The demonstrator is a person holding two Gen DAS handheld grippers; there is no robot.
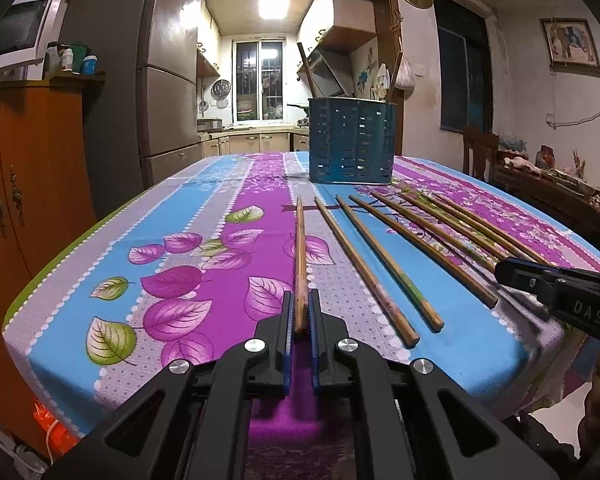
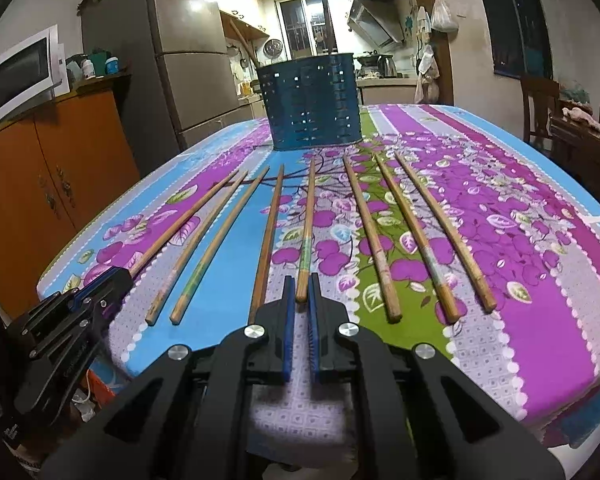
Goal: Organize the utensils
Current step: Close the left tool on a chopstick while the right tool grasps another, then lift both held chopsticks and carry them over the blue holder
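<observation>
Several wooden chopsticks lie in a row on the flowered tablecloth (image 2: 540, 280), tips toward a blue slotted utensil holder (image 1: 352, 140) at the table's far side; the holder also shows in the right wrist view (image 2: 310, 106). My left gripper (image 1: 300, 300) is shut on the near end of the leftmost chopstick (image 1: 300, 248), at the table's front edge. My right gripper (image 2: 301, 284) has its jaws narrowly apart around the near end of a middle chopstick (image 2: 307, 232); I cannot tell whether they grip it. The left gripper (image 2: 116, 276) shows at the left of the right wrist view.
An orange cabinet (image 1: 32, 184) with a microwave (image 2: 20, 76) on it stands left of the table, a fridge (image 1: 172, 92) behind it. A wooden chair (image 2: 540, 104) and a cluttered side table (image 1: 560, 188) stand at the right. The kitchen lies beyond.
</observation>
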